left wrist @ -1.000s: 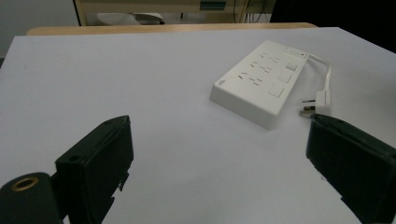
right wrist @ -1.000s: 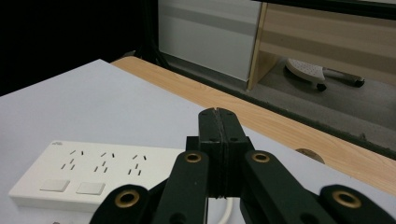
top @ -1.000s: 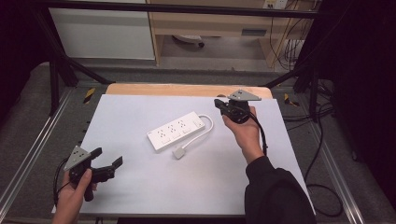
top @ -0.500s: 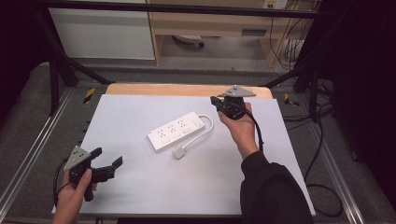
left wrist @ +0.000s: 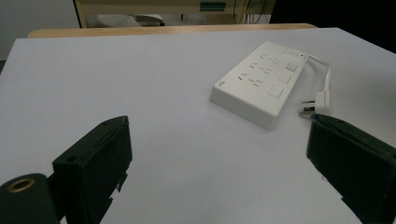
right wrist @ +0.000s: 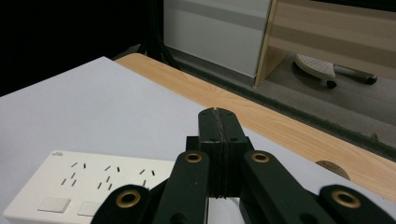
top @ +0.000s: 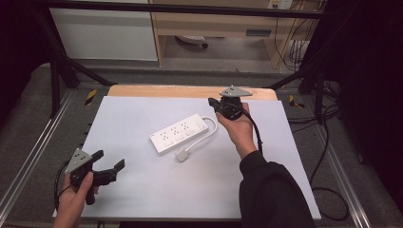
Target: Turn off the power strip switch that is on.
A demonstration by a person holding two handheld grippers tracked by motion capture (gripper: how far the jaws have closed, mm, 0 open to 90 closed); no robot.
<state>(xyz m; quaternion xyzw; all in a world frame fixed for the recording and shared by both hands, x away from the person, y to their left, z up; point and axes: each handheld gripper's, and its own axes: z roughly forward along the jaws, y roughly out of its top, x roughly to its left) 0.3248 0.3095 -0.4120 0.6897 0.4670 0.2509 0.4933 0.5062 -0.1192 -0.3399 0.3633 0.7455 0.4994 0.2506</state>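
From the high view I have the white power strip [top: 179, 134] lying at the centre of the frame on the pale sheet [top: 142, 190] that covers the wooden table [top: 142, 91], set on a diagonal. Its short white cable [top: 209, 134] loops off the upper right end and curls back to the plug [top: 181, 155], which lies on the sheet just below the strip, apart from it.

My right gripper [top: 212, 102] is held just above and to the right of the strip's cable end, in the upper middle of the frame, near it but not touching. In the right gripper view its jaws are pressed flat against each other with nothing between them, and the strip [right wrist: 88, 184] sits at the lower left.

My left gripper [top: 110, 162] is at the lower left of the high view, well apart from the strip, with its jaws spread wide and empty. In the left gripper view the strip [left wrist: 259, 83] is at the upper right, the plug [left wrist: 317, 103] beside it.

There is a small mark on the strip's corner [left wrist: 221, 84], too small for me to read. I can make out the socket slots and square switches, no legible brand.
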